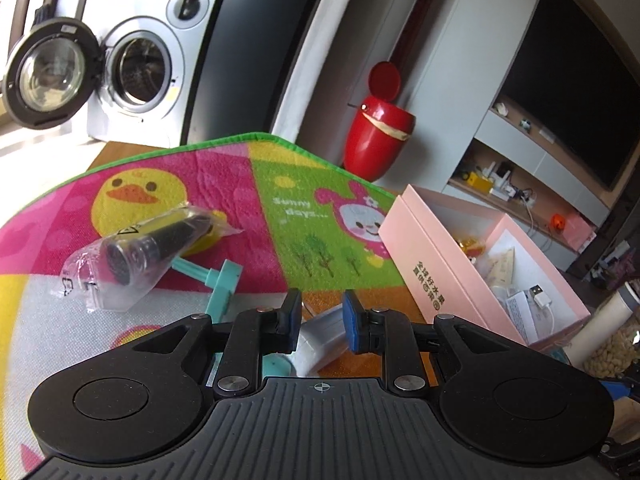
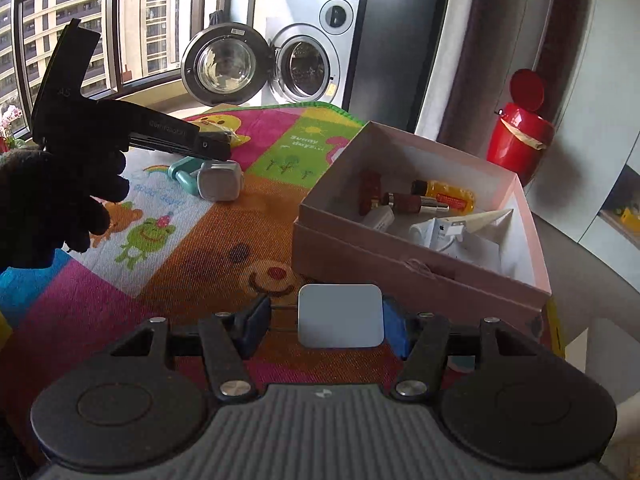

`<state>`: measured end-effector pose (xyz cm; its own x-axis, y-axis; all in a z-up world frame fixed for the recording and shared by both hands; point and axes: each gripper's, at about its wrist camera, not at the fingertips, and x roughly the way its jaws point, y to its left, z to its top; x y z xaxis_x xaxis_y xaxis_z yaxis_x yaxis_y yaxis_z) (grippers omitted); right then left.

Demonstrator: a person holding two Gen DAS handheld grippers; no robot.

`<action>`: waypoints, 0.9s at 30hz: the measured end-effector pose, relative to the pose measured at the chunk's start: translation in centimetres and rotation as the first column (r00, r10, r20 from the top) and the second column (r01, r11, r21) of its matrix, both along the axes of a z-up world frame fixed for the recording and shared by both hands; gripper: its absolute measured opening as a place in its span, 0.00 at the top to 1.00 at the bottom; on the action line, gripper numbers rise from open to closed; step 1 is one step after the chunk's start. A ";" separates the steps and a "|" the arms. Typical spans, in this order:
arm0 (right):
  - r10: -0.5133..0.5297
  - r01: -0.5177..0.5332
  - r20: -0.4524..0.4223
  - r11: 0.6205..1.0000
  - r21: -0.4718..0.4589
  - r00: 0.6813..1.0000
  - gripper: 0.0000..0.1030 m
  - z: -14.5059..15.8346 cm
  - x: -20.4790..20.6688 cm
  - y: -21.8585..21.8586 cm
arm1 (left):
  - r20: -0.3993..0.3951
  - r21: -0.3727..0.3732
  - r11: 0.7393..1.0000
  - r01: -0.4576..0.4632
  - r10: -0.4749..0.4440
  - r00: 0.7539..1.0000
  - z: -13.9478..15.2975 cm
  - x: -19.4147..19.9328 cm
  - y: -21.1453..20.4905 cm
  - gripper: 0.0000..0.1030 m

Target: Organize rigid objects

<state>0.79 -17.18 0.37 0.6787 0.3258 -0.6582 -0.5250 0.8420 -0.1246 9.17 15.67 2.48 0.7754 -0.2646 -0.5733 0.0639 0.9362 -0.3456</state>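
Two hand-held grippers, the left hand-held gripper (image 1: 322,322) and the right hand-held gripper (image 2: 326,330). One pink box (image 2: 420,276), one play mat (image 1: 248,196), one red bin (image 1: 378,136), one washing machine (image 1: 140,68). One bagged black cylinder (image 1: 156,246), one teal toy (image 1: 222,280).

We are looking at a silver washing machine (image 2: 310,46) standing at the back with its round door (image 2: 224,66) hanging open to the left, and a red bin (image 2: 520,136) sitting on the floor to its right with the lid (image 2: 527,90) tipped up. We are also seeing a dark television (image 1: 576,92) hanging on the wall above a low shelf unit (image 1: 516,188), while apartment blocks are showing through the window (image 2: 80,28) on the left.
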 end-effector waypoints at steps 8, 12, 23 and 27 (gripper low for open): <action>-0.053 0.053 0.004 0.998 0.045 0.999 0.29 -3.3 -0.5 -2.0 | 0.010 0.175 0.965 0.197 -0.201 0.979 -0.2 -4.6 -5.1 0.74; -0.091 0.091 -0.010 0.993 0.068 0.996 0.20 -4.4 -0.3 -2.1 | 0.011 0.268 0.933 0.239 -0.251 0.968 -0.4 -6.7 -6.9 0.74; -0.139 0.144 -0.053 0.984 0.110 0.989 0.07 -5.0 0.5 -2.6 | 0.028 0.090 0.993 0.073 -0.076 0.997 0.7 -3.7 -0.2 0.74; -0.141 0.146 -0.052 0.983 0.111 0.989 0.07 -5.0 0.4 -2.5 | -0.053 -0.136 0.991 0.012 -0.019 0.998 -1.2 -0.5 2.4 0.74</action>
